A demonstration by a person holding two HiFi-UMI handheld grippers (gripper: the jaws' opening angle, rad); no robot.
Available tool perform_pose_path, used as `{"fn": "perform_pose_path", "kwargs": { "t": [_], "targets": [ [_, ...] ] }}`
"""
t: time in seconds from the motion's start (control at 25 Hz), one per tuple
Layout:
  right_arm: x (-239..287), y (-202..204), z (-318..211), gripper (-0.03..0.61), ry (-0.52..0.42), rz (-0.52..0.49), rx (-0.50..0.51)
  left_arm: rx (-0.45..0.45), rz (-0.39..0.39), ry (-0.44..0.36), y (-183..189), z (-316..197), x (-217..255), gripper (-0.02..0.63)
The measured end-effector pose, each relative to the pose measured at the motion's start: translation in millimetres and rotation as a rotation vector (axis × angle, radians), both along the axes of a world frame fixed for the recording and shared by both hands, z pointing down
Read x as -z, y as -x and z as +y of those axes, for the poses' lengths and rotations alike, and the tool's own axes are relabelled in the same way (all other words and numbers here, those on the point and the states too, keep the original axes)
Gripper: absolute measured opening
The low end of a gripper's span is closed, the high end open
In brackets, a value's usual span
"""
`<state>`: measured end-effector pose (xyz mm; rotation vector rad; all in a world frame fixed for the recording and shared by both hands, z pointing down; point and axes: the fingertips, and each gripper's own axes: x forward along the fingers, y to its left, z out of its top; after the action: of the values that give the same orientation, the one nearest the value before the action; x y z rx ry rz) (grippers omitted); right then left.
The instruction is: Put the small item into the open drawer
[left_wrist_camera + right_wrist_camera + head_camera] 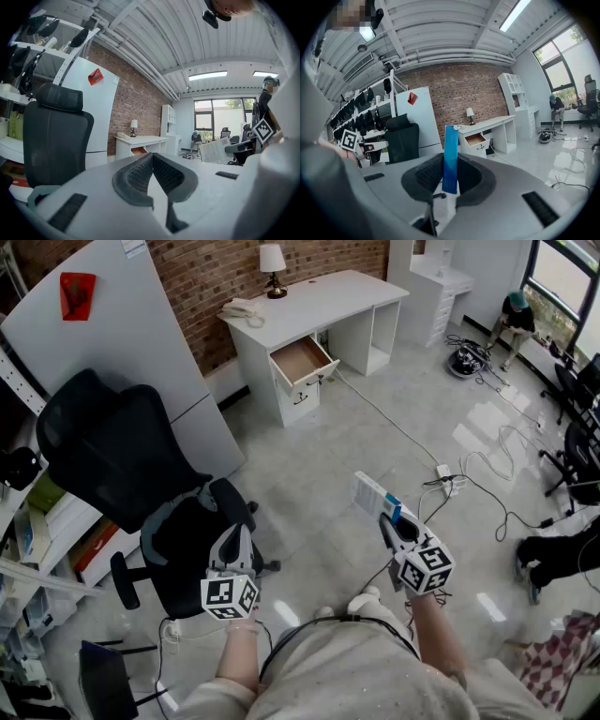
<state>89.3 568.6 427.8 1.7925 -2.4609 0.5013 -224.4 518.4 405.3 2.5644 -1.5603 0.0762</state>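
Note:
My right gripper [388, 519] is shut on a thin flat box [372, 495], white on its face and blue along one edge. In the right gripper view the blue box [451, 140] stands upright between the jaws of the right gripper [451, 163]. The open drawer [301, 360] sticks out of a white desk [323, 298] far ahead across the floor; the drawer [476, 139] looks bare inside. My left gripper [234, 535] hangs over a black chair. Its pads [140, 171] meet at the tip with nothing between them.
A black office chair [131, 474] stands close at the left, with shelves [28, 521] behind it. A white panel [122, 343] leans left of the desk. A lamp [272, 263] and a phone [241, 308] sit on the desk. Cables [450, 479] cross the floor at the right. A person [514, 320] crouches far back.

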Motion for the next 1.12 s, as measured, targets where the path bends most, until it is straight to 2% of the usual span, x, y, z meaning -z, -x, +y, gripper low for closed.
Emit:
{"fn": "perform_pose_path", "kwargs": {
  "t": [0.6,0.8,1.12],
  "targets": [
    [7,1,-4,0.071,-0.014,0.031,-0.015,0.006,0.027,-0.025,11,-3,6,0.005],
    [22,-7,-9,0.071,-0.054,0.030,-0.034,-0.008,0.042,-0.012,9,-6,1,0.005],
    [15,-18,-32,0.072,-0.038,0.020,-0.059,-0.058,0.033,0.003,-9,-24,-6,0.005]
  ]
}}
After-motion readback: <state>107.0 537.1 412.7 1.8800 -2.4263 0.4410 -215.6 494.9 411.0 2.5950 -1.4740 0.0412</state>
